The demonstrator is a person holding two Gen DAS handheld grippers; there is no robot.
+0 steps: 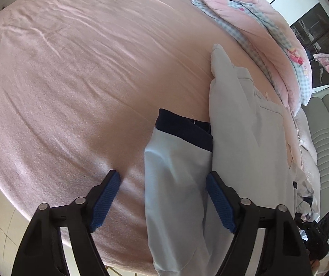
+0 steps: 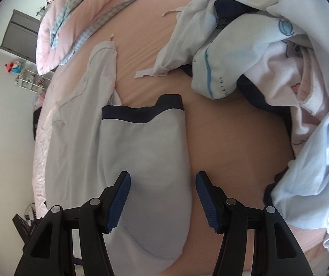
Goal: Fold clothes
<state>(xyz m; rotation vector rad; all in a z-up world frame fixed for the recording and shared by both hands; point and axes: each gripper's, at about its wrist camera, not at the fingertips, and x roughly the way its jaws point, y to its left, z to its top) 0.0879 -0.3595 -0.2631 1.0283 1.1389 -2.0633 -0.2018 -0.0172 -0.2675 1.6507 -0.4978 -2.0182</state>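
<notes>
A: Step? Garment position?

B: Grey garment [image 1: 240, 124] lies flat on the pink bed sheet [image 1: 72, 80], partly folded. Its pale sleeve [image 1: 176, 172] with the navy cuff [image 1: 185, 128] lies alongside the body. Looks like mid-fold, lining up for a grab on the sleeve.

A: Jaws?

B: Left gripper [image 1: 163, 202]: jaws apart, sleeve cloth between them, pads not pressing it. Right gripper [image 2: 163, 201]: jaws apart over the same sleeve [image 2: 146, 161], its edge runs between the pads, nothing clamped.

A: Next move needs?

B: My read: both come down, pinch the sleeve edge, then carry it across the body. Pick up one layer only or the sheet comes along.

A: Room?

B: Left view: bare sheet from 9 to 12 o'clock, plenty. Folded quilt [image 1: 268, 36] at 1 o'clock, bed edge near at 7. Right view: unfolded clothes pile [image 2: 279, 69] from 1 to 4 o'clock, near the sleeve but not touching. Keep the swing away from it.
</notes>
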